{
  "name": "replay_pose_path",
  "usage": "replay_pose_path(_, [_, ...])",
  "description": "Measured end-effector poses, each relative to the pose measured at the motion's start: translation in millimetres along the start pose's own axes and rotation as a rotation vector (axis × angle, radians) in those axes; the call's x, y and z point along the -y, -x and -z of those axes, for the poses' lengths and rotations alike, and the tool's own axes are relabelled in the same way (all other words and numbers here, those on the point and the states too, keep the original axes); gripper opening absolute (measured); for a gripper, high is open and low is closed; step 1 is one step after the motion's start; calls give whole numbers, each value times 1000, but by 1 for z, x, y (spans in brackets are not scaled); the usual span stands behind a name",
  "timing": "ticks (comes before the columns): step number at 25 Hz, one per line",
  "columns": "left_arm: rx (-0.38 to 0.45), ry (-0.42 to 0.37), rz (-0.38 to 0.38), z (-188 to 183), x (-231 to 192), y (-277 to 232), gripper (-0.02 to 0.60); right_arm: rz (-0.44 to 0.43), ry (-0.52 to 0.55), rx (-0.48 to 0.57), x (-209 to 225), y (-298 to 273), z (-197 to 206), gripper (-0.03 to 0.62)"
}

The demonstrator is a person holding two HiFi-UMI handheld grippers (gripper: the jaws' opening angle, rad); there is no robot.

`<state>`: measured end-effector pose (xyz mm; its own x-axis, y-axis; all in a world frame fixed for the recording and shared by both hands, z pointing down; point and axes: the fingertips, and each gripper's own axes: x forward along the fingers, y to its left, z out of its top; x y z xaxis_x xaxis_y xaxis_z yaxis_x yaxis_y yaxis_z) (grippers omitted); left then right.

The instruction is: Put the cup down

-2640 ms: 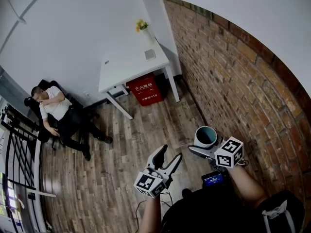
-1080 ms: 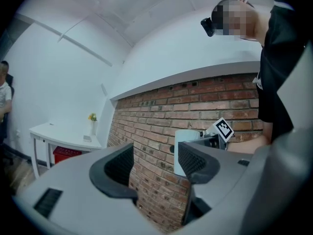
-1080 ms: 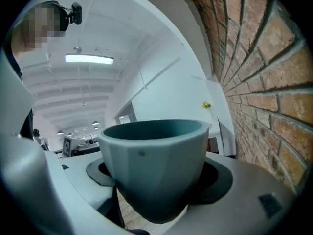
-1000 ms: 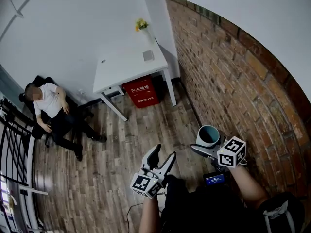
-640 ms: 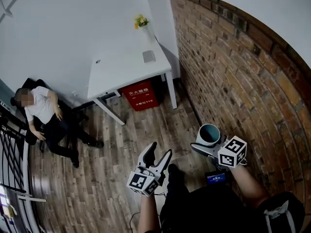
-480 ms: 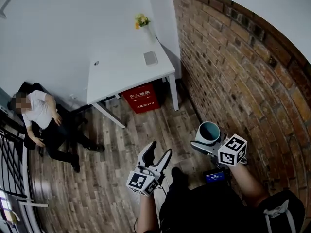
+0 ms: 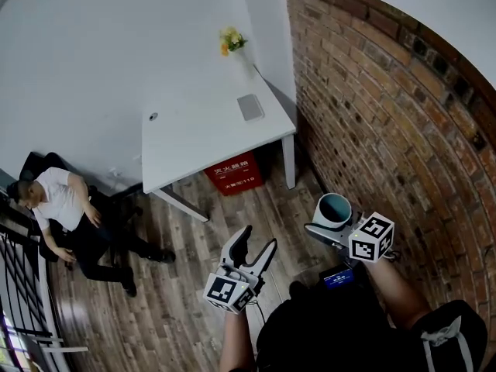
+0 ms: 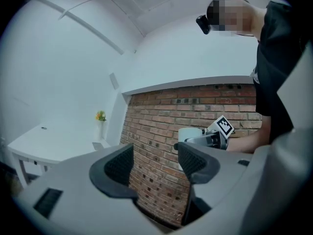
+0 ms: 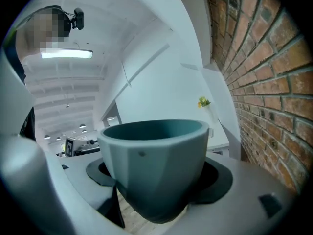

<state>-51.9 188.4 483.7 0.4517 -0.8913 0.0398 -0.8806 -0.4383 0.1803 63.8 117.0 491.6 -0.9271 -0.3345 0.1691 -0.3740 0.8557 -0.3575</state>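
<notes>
since the earlier frames the white bench point(image 7: 201, 130) had drawn nearer and slid toward the middle of the head view as we walked up to it. our left tongs point(image 7: 256, 241) hung over the wooden floor point(image 7: 186, 285), jaws apart with nothing between them. further right, our right tongs point(image 7: 326, 229) were closed on the lower part of the teal cup point(image 7: 333, 210), held upright in the air beside the brick wall point(image 7: 403, 130), well apart from the bench. we judged this the carrying step; next we needed to reach the bench, lower the cup onto a bare patch, then part the jaws.
</notes>
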Motion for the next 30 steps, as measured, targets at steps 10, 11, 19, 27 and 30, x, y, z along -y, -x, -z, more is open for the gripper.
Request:
replay_pose_path(10, [-16, 15, -10, -6, -81, -60, 291, -17, -17, -9, 66, -81, -25, 403])
replay_pose_path(11, [-19, 14, -10, -6, -89, -68, 291, -22, -19, -8, 75, -91, -29, 403])
replay_pose_path(19, [-22, 15, -59, -29, -178, -155, 291, -91, -20, -28, 159, -186, -74, 403])
replay_pose_path(27, [4, 16, -61, -70, -249, -251, 291, -101, -4, -41, 243, -253, -135, 403])
replay_pose_path(30, [29, 17, -49, -81, -265, -278, 291, -99, 10, -42, 266, -270, -152, 403])
